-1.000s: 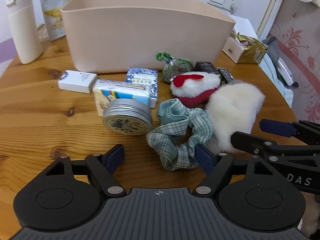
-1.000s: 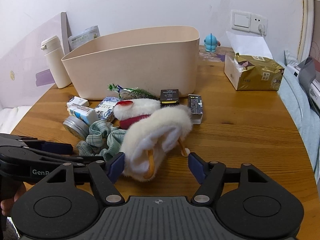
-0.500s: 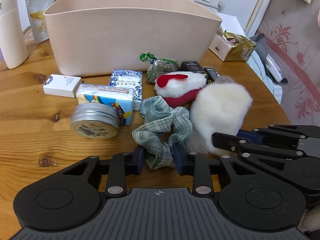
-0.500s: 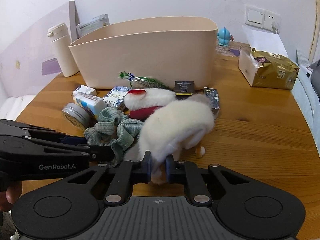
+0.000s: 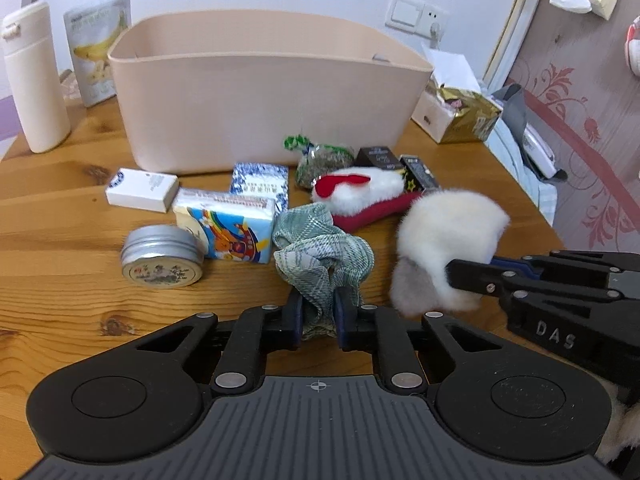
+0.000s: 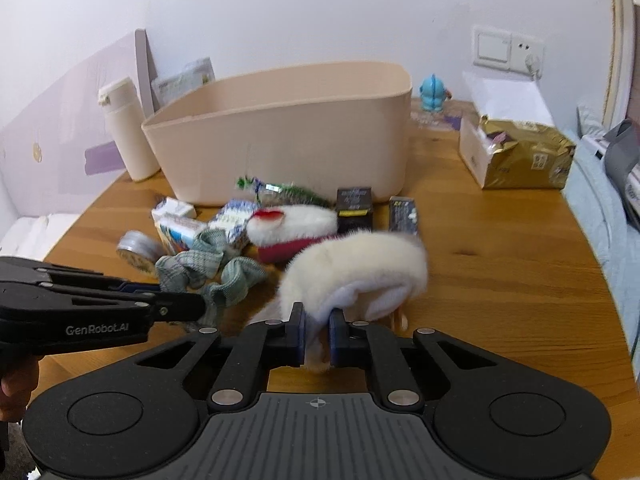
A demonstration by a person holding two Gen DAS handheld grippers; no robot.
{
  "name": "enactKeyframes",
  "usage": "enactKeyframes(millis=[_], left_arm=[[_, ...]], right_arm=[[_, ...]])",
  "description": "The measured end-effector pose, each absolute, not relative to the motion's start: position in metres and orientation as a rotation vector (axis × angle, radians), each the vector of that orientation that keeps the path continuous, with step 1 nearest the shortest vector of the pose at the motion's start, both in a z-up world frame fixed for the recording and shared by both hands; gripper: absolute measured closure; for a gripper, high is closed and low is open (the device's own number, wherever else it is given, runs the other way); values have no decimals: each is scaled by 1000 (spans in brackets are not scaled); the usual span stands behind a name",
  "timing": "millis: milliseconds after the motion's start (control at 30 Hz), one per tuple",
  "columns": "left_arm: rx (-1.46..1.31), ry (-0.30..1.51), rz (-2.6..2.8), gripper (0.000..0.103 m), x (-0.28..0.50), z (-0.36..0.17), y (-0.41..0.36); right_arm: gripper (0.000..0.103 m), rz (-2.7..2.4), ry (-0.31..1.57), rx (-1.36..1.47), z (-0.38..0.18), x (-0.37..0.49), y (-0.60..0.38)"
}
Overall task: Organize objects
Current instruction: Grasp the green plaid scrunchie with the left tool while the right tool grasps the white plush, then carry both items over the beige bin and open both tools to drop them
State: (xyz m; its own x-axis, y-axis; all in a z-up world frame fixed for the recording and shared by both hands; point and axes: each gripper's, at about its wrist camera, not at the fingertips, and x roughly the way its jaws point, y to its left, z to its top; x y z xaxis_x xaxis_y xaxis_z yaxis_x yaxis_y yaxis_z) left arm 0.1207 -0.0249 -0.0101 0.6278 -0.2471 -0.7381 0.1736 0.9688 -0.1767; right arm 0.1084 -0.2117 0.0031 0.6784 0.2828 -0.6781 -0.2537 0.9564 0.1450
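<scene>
Grabbing step now — the left gripper (image 5: pixel 318 316) pinches the green plaid scrunchie (image 5: pixel 324 252), and the right gripper (image 6: pixel 317 334) pinches the white fluffy earmuff (image 6: pixel 356 268). Next, lift both up to the pink bin (image 5: pixel 268 96) at 12 o'clock — it looks empty.

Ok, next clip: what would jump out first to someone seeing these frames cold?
Probably both claws gripping soft items at once: the left claw is shut on the green plaid scrunchie, and the right claw is shut on the white fluffy item. Behind them, the big beige bin dominates the wooden table, with small boxes and a round tin cluttered in front of it.
</scene>
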Motion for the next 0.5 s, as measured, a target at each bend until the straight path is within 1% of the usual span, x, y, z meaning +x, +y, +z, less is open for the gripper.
enactKeyframes(millis=[500], left_arm=[[-98, 725, -242, 89, 98, 39, -6]], right_arm=[[92, 254, 652, 76, 42, 97, -227]])
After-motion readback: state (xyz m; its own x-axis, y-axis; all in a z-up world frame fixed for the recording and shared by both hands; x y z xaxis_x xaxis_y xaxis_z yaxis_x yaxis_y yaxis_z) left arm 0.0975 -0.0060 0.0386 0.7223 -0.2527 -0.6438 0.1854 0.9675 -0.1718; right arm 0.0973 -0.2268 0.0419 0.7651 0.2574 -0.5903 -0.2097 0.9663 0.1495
